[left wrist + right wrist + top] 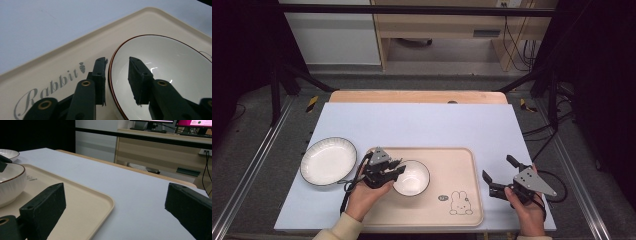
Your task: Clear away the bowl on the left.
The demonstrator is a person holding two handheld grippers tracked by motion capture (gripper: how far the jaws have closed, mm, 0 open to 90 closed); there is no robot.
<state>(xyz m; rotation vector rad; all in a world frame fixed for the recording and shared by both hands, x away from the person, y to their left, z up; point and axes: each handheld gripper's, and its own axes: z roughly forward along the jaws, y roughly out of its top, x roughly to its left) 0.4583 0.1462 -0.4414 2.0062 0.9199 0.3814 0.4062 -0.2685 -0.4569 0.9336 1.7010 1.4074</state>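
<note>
Jaws astride bowl point(165, 72) rim

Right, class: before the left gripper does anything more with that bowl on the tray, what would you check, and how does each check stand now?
1. Left gripper straddles the bowl's rim, one jaw outside and one inside: ok.
2. Jaws closed on the rim: not ok, a gap shows on both sides in the left gripper view.
3. Bowl sits flat on the tray: ok.
4. Right gripper is open and off the tray's right edge, away from the bowl: ok.
5. The plate lies left of the tray, apart from it: ok.
6. Bowl is empty: ok, its inside shows bare white.
</note>
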